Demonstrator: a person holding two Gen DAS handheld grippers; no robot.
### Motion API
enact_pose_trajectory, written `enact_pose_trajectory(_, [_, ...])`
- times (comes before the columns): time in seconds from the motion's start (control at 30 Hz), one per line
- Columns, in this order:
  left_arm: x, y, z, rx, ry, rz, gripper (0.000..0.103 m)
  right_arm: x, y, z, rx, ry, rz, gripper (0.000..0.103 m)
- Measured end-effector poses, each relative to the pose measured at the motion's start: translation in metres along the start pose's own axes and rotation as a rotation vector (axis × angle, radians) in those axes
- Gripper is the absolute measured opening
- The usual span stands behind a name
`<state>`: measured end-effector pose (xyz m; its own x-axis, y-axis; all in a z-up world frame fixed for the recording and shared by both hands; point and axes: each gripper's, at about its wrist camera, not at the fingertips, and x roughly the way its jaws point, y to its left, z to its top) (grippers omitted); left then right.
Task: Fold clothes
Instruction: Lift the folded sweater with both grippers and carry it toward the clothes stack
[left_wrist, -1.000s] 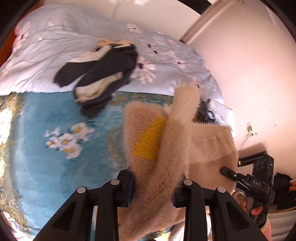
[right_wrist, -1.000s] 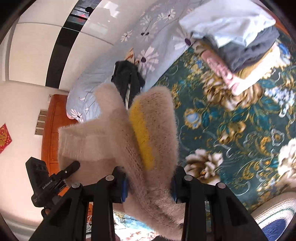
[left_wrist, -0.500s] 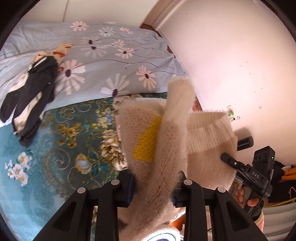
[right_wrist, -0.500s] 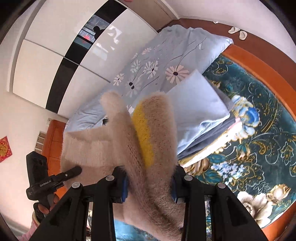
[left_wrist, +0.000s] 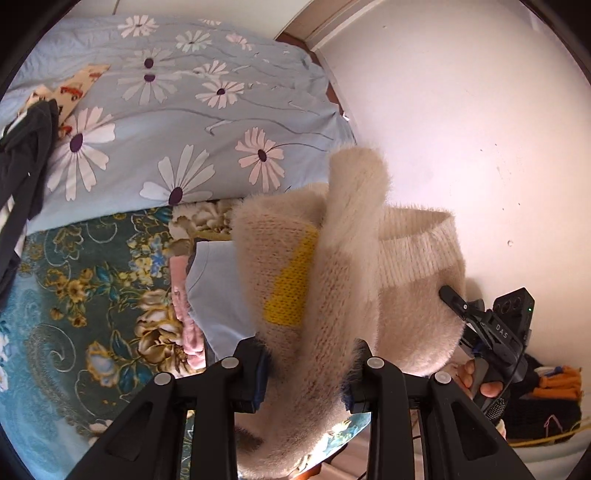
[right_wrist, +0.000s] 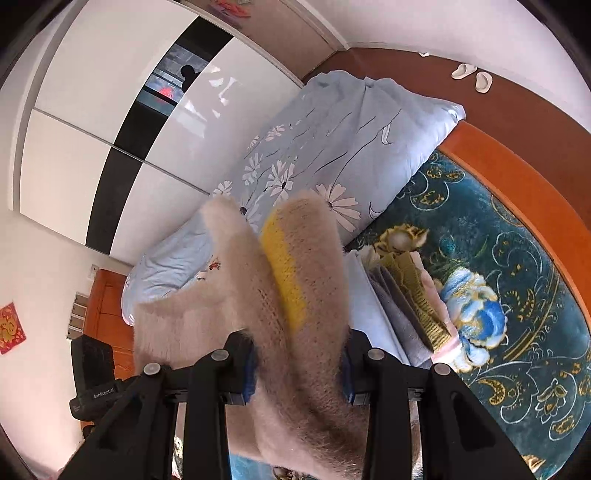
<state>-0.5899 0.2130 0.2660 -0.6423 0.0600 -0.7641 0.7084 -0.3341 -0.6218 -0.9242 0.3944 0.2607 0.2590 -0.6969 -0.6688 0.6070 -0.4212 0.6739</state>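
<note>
— So where does the folding stand?

— Well along for this piece, I judge. The fuzzy cream sweater (left_wrist: 343, 295) with its yellow patch is already bundled into a compact fold and hangs in the air above the bed, not resting on anything.

— Who has hold of it?

— Both. The left gripper (left_wrist: 308, 373) is clamped on one edge of the bundle, and the right gripper (right_wrist: 297, 363) is clamped on the other edge; in each wrist view the knit fills the gap between the fingers.

— And what's finished?

— A stack of folded clothes (right_wrist: 402, 295) lies on the teal floral bedspread (right_wrist: 517, 295), just beyond the sweater: a pale blue piece on top, grey, olive and pink layers under it. That reads as work done.

— What's left?

— Setting the sweater down on that stack, most likely, then the dark garment (left_wrist: 22, 162) heaped loosely on the daisy-print duvet (left_wrist: 184, 110), well apart from the stack. It looks unfolded. Whether more waits outside the frames, I cannot tell.
</note>
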Motion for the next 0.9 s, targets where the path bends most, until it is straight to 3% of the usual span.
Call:
enact_pose_trajectory(0.27, [0.05,0.053,-0.002,-0.143,0.053,-0.002,0.033,0.056,-0.058,0.02,0.082,0.078,-0.039,0.037])
enact_pose_trajectory(0.4, [0.064,0.067,-0.005,-0.129,0.08,0.027,0.035,0.071,-0.084,0.018,0.14,0.093,-0.028,0.038])
enact_pose_trajectory(0.5, [0.072,0.07,-0.006,-0.074,0.074,0.071,0.038,0.081,-0.094,0.014,0.138,0.108,-0.027,0.039])
enact_pose_trajectory(0.73, [0.088,0.084,-0.004,-0.115,0.085,0.11,0.042,0.093,-0.105,0.007,0.171,0.113,-0.041,0.042])
enact_pose_trajectory(0.9, [0.087,0.091,-0.002,-0.181,0.113,0.084,0.044,0.089,-0.099,0.009,0.147,0.129,-0.045,0.045])
